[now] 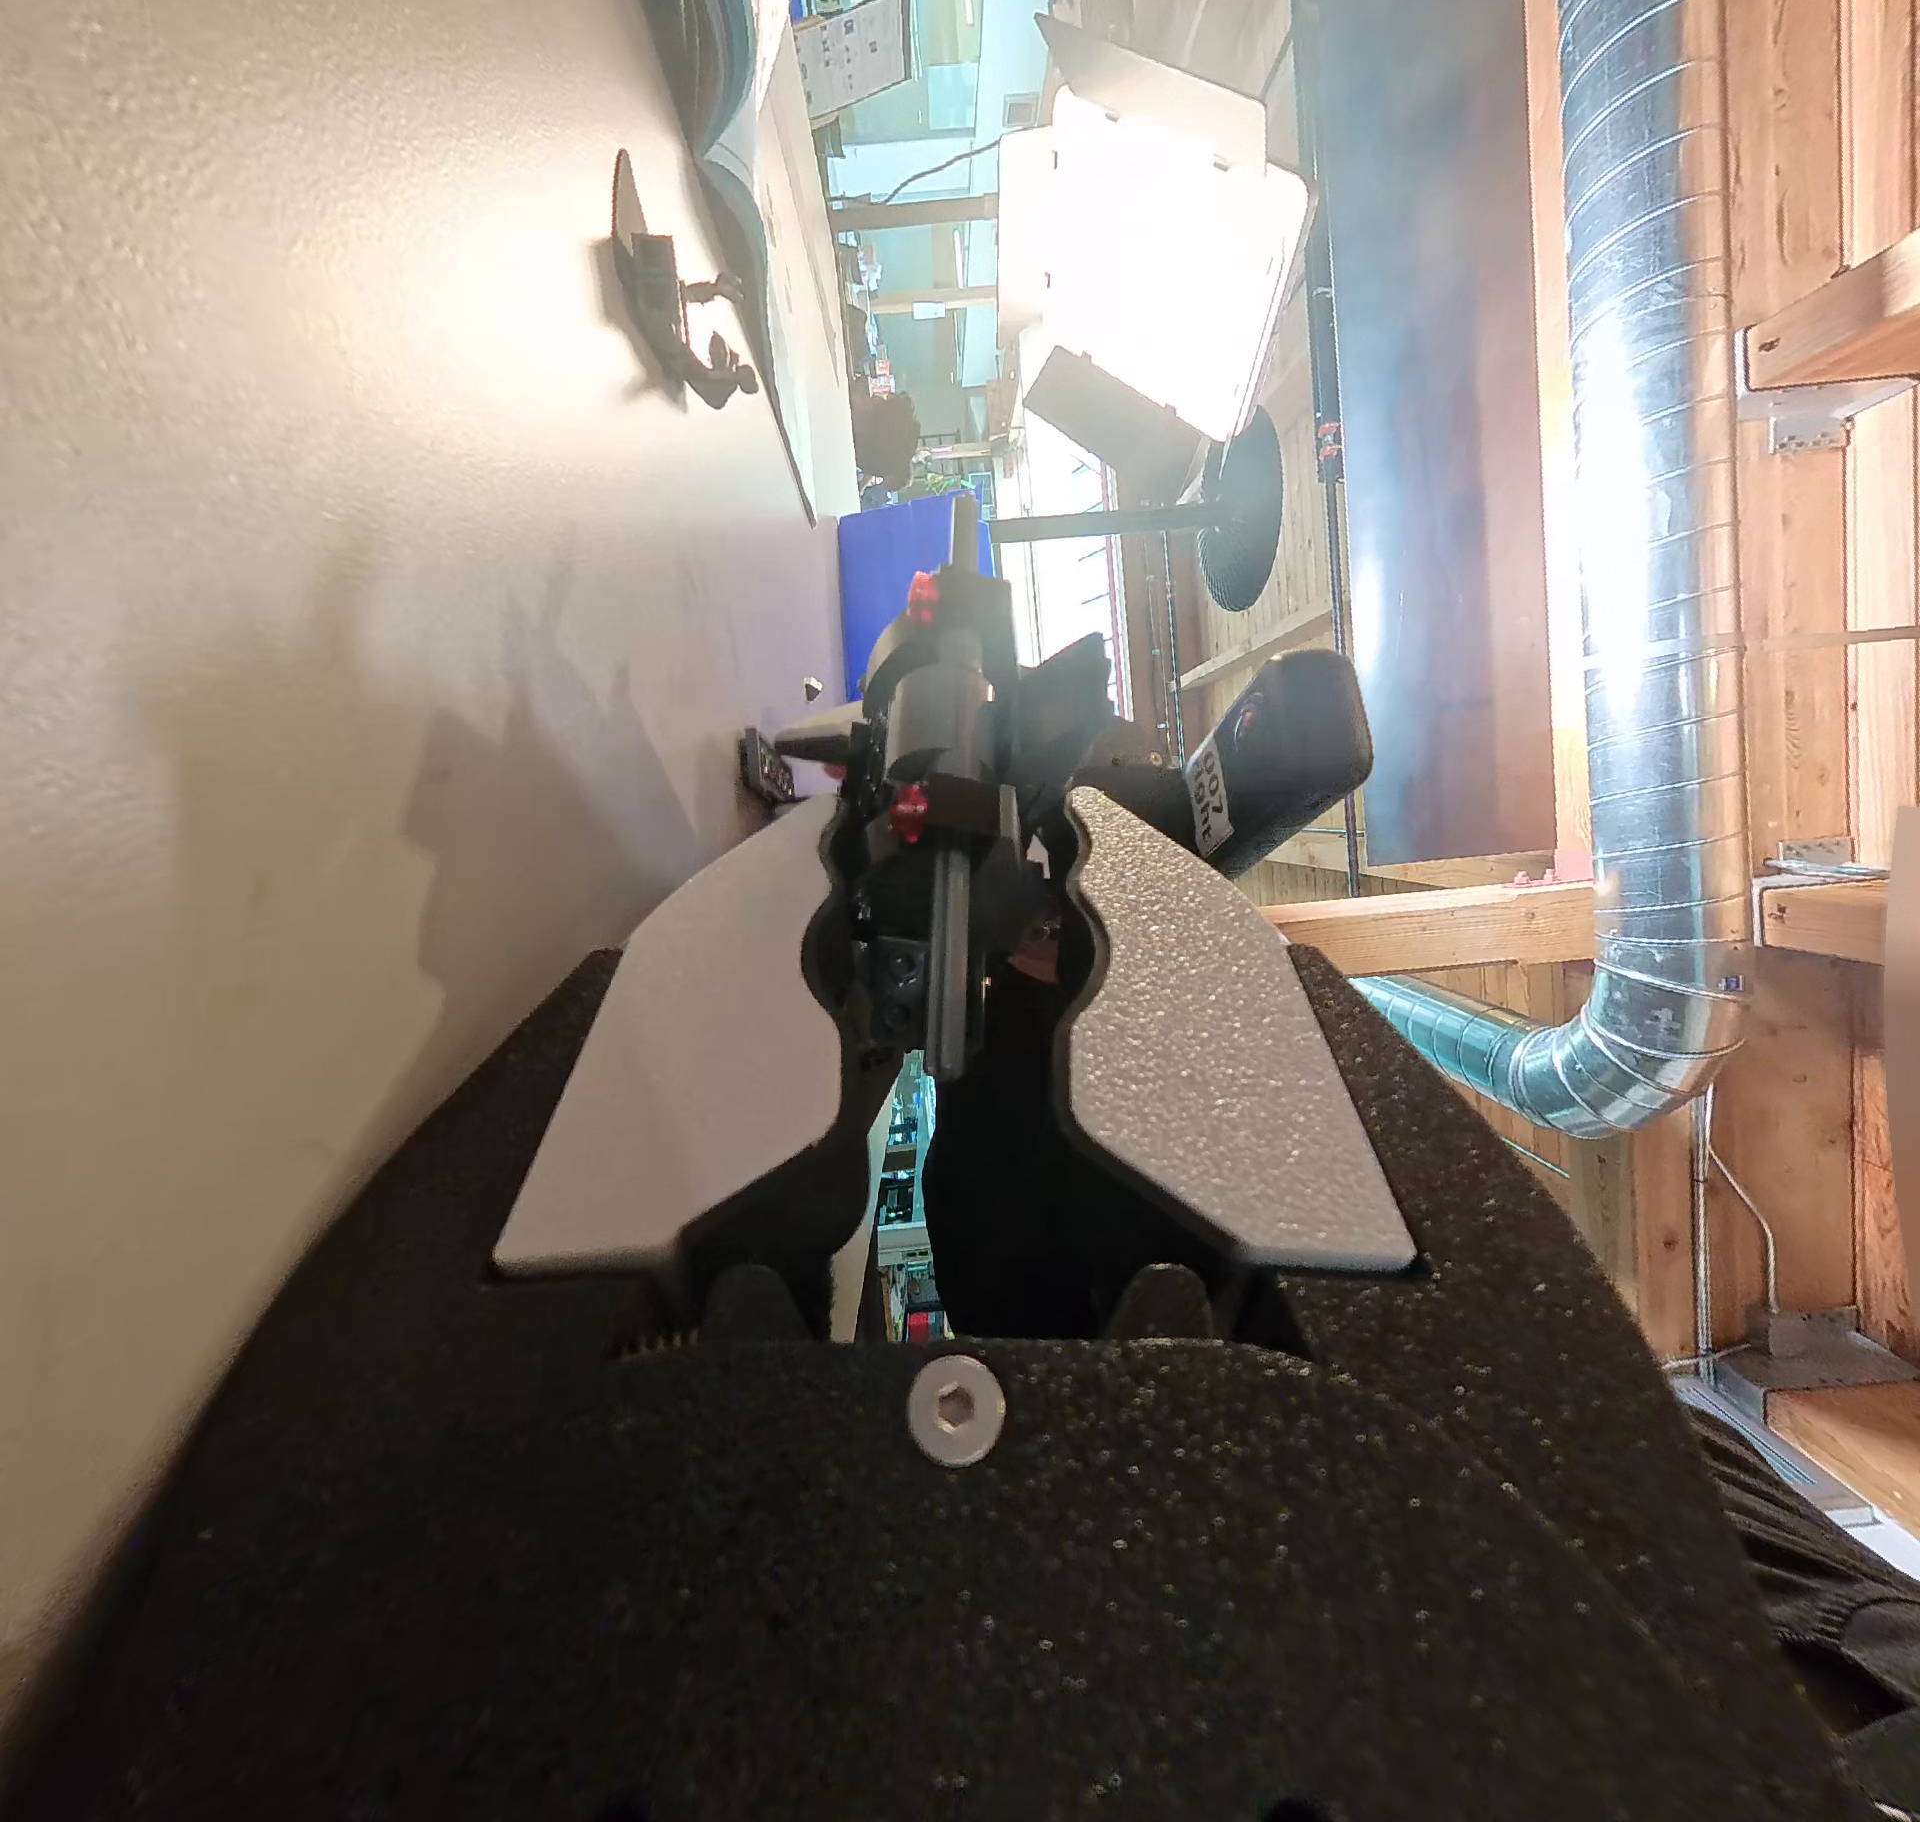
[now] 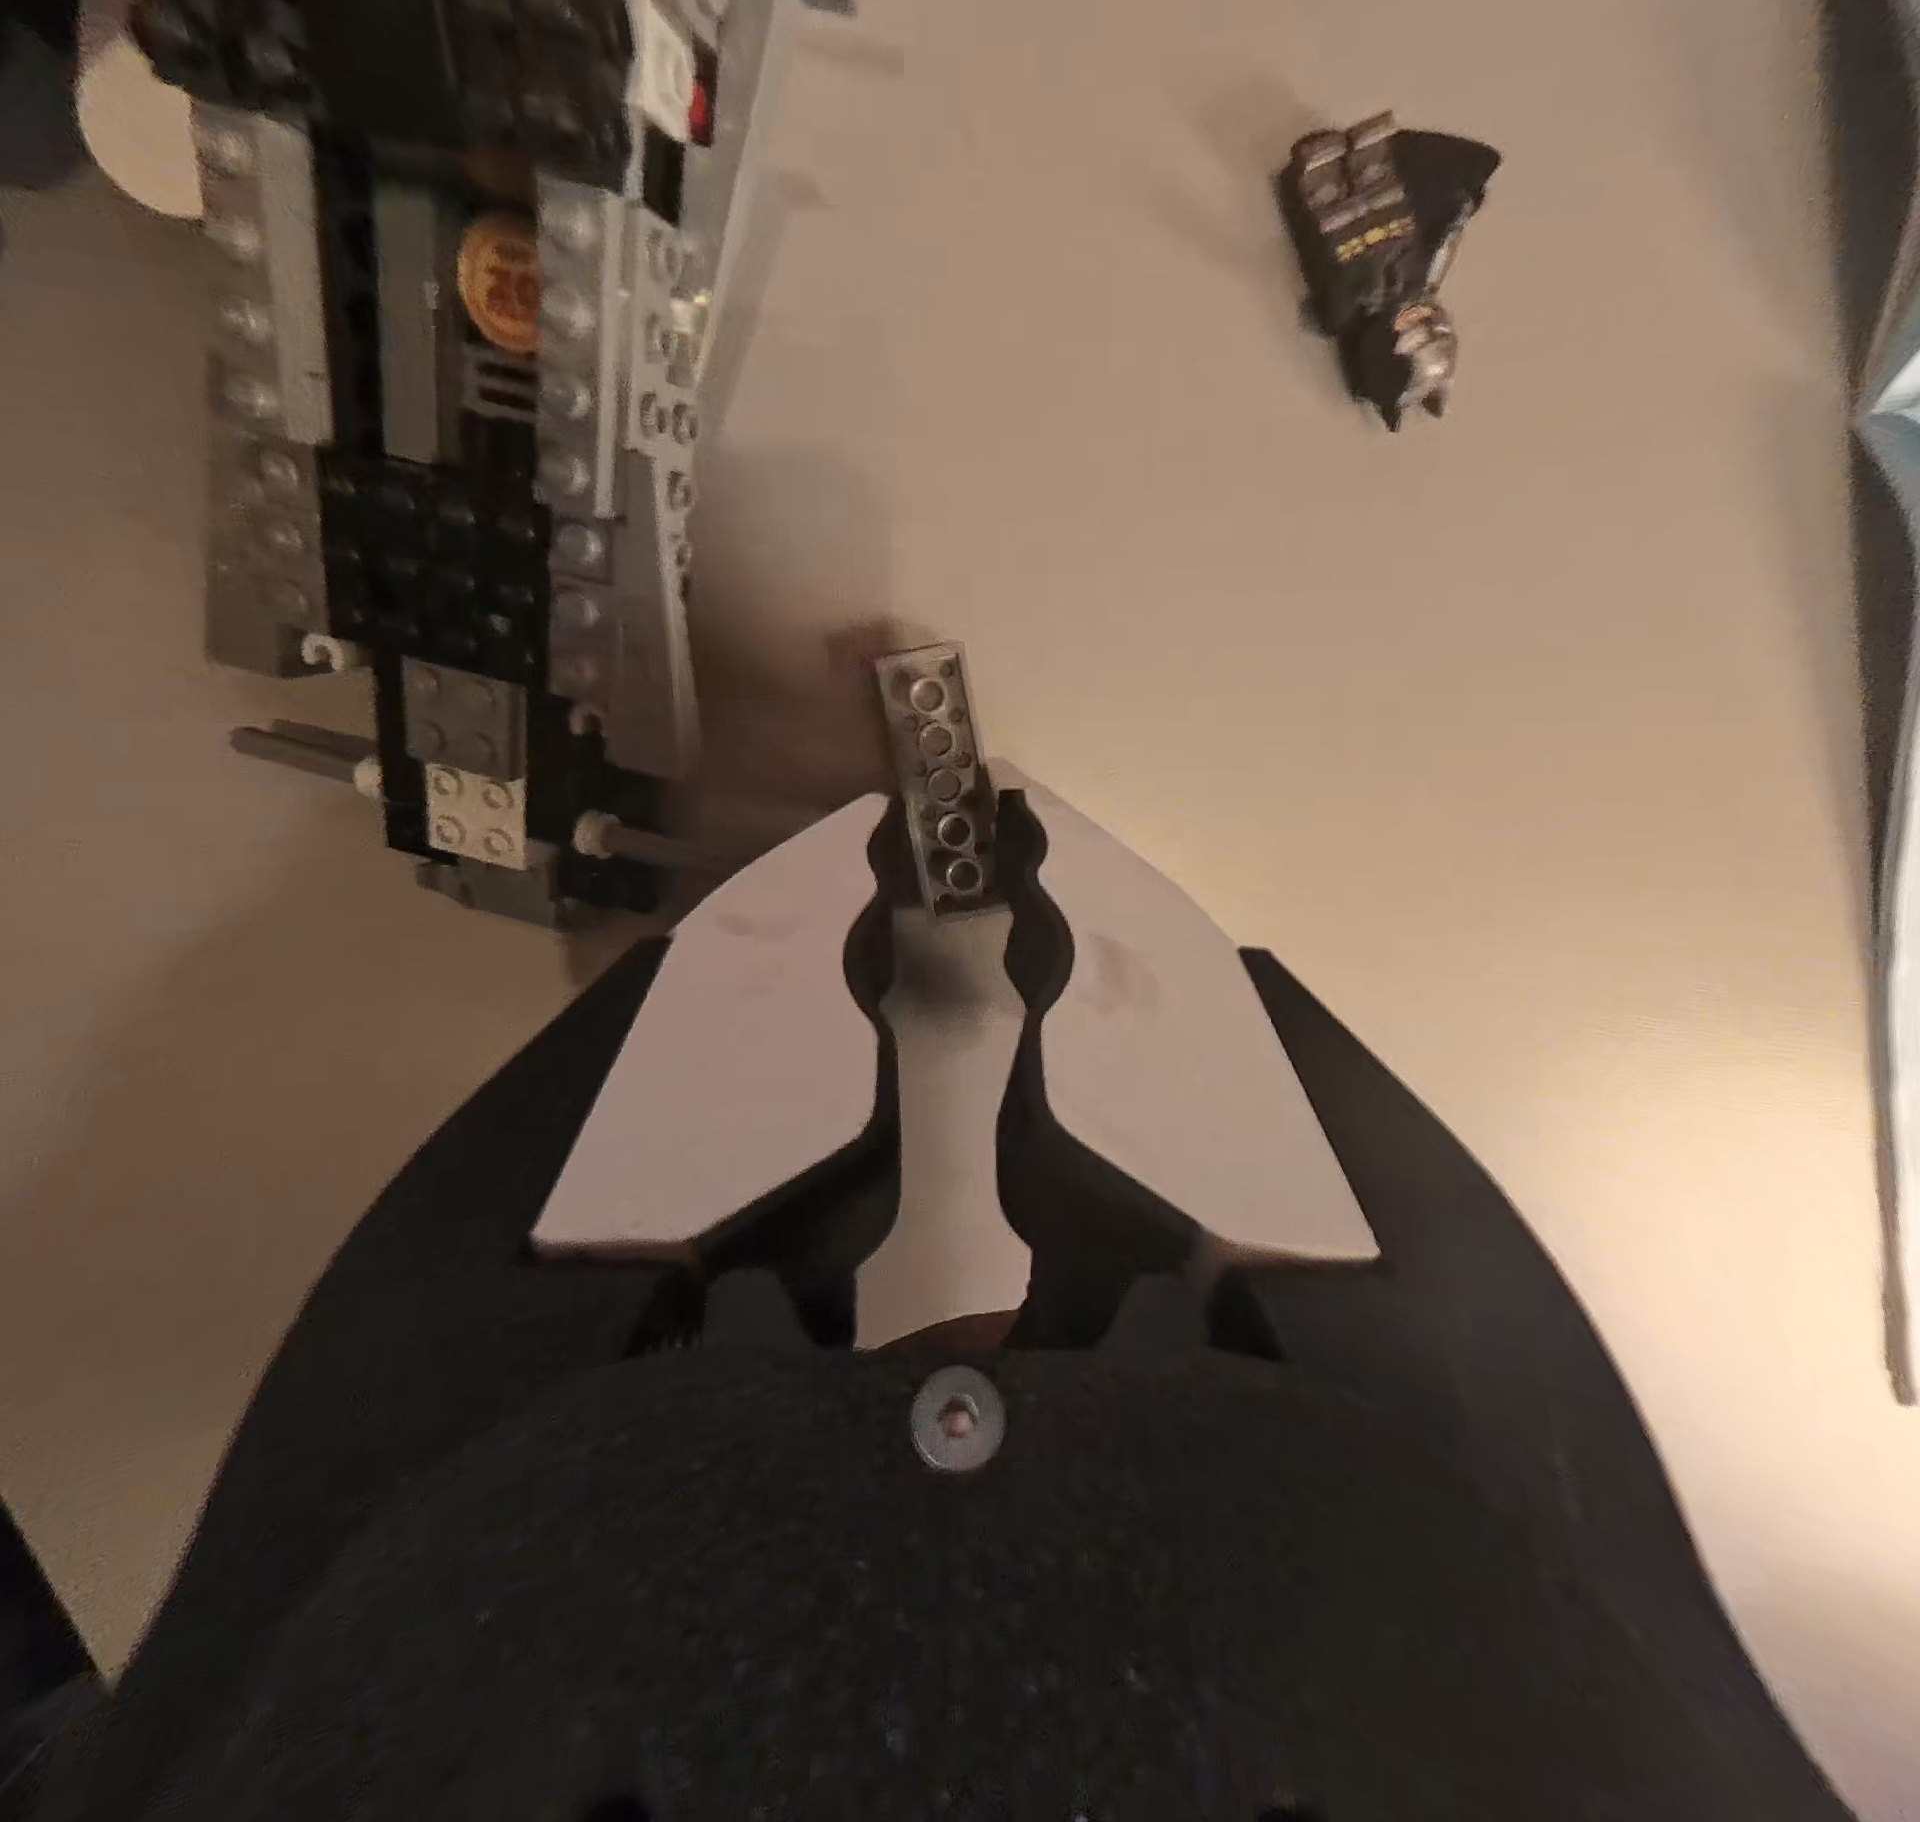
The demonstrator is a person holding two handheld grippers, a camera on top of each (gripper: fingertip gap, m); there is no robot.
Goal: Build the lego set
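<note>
My left gripper (image 1: 951,837) is shut on a black and grey brick-built model (image 1: 935,733) with red knobs and a grey axle, which fills the space between its fingers. The same model (image 2: 447,484) lies at the upper left of the right wrist view, over the pale table (image 2: 1247,733). My right gripper (image 2: 940,816) is shut on a narrow grey plate (image 2: 935,764), its underside with round tubes facing the camera. The plate sticks out past the fingertips towards the table. In the left wrist view the right gripper (image 1: 1278,754) sits just behind the model.
A small black figure-like piece (image 2: 1371,255) lies on the table to the far right; it also shows in the left wrist view (image 1: 675,318). A grey cloth edge (image 2: 1881,318) runs along the right. Beyond the table stand a blue bin (image 1: 894,567), a bright lamp panel (image 1: 1143,255) and a metal duct (image 1: 1642,525). My hands' fingertips stand some 12 cm from each other.
</note>
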